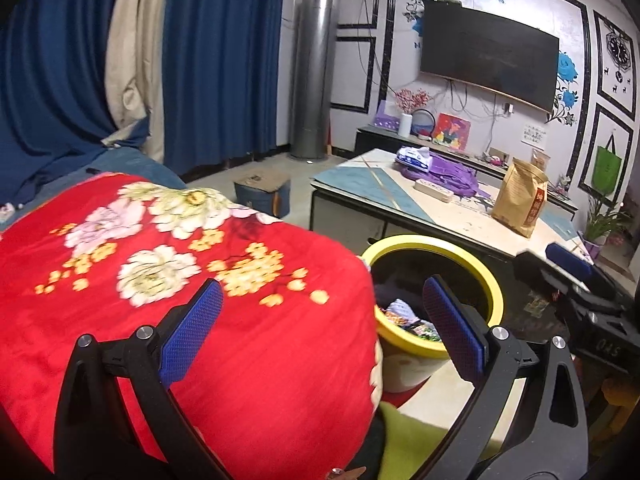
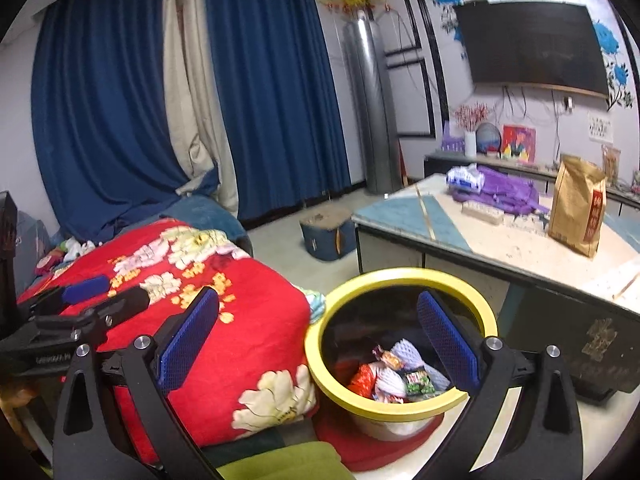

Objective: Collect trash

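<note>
A yellow-rimmed trash bin (image 2: pixel 400 408) stands on the floor beside the red flowered blanket (image 2: pixel 224 320). It holds wrappers and white foam netting (image 2: pixel 396 376). My right gripper (image 2: pixel 318 330) is open and empty, just above the bin's near left rim. My left gripper (image 1: pixel 322 318) is open and empty, over the blanket's edge (image 1: pixel 200 280) left of the bin (image 1: pixel 404 338). The right gripper also shows at the right edge of the left wrist view (image 1: pixel 568 276); the left gripper shows at the left of the right wrist view (image 2: pixel 100 292).
A low table (image 2: pixel 452 236) behind the bin carries a brown paper bag (image 2: pixel 578 208), a purple bag (image 2: pixel 504 190) and a tissue pack (image 2: pixel 464 178). A blue stool (image 2: pixel 326 234) stands on the floor. Blue curtains (image 2: pixel 272 80) hang behind. A green cushion (image 2: pixel 288 462) lies near.
</note>
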Demonstrator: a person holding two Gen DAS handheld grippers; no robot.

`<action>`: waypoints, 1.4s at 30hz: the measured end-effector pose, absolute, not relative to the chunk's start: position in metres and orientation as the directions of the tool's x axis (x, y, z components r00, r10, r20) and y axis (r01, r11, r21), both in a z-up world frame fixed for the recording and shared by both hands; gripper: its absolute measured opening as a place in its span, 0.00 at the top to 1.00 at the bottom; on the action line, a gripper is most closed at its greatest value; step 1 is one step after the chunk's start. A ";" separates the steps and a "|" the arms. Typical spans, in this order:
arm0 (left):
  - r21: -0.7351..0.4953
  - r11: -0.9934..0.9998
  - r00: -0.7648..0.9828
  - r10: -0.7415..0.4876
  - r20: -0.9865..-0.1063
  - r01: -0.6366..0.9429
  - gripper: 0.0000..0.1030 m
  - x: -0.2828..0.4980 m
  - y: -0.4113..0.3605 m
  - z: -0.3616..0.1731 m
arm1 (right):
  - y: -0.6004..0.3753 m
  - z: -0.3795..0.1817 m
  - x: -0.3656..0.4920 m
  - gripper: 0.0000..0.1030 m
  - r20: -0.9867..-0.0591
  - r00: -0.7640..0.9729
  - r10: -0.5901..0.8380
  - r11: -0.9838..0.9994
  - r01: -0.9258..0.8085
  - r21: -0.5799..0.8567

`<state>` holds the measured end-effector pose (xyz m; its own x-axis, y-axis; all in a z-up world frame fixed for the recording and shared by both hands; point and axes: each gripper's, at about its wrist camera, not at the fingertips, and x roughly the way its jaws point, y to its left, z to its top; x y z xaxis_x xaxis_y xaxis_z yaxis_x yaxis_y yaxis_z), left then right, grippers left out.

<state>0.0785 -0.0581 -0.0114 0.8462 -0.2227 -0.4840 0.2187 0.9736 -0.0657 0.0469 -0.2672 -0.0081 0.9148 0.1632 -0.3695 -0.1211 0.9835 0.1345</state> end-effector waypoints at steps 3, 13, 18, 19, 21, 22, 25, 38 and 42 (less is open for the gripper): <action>-0.051 0.978 0.873 -0.203 -0.444 0.201 0.11 0.059 -0.050 -0.011 | -0.259 -0.005 0.036 0.06 -0.317 0.940 0.126 0.990 -0.099 0.100; -0.069 0.990 0.926 -0.138 -0.352 0.122 0.11 0.033 -0.031 -0.007 | -0.238 -0.010 0.007 0.06 -0.148 0.985 0.084 0.996 -0.082 0.021; -0.087 0.987 0.932 -0.159 -0.327 0.138 0.11 0.029 -0.028 -0.011 | -0.235 -0.017 0.013 0.06 -0.170 0.984 0.051 0.999 -0.052 0.000; -0.088 0.986 0.931 -0.160 -0.328 0.138 0.11 0.029 -0.028 -0.010 | -0.235 -0.017 0.013 0.06 -0.171 0.984 0.043 0.999 -0.045 -0.005; -0.090 0.986 0.928 -0.162 -0.335 0.139 0.11 0.030 -0.028 -0.011 | -0.233 -0.020 0.013 0.06 -0.173 0.984 0.036 0.999 -0.038 -0.007; -0.091 0.986 0.928 -0.165 -0.336 0.142 0.11 0.030 -0.028 -0.012 | -0.233 -0.020 0.014 0.06 -0.174 0.984 0.034 0.999 -0.036 -0.009; -0.090 0.986 0.930 -0.165 -0.329 0.143 0.11 0.028 -0.029 -0.012 | -0.232 -0.020 0.015 0.06 -0.170 0.985 0.031 0.999 -0.034 -0.015; -0.090 0.986 0.931 -0.164 -0.327 0.143 0.11 0.027 -0.028 -0.013 | -0.230 -0.022 0.016 0.06 -0.177 0.984 0.037 0.999 -0.040 -0.015; -0.090 0.986 0.930 -0.165 -0.328 0.143 0.11 0.028 -0.028 -0.013 | -0.230 -0.022 0.016 0.06 -0.177 0.984 0.034 0.999 -0.038 -0.016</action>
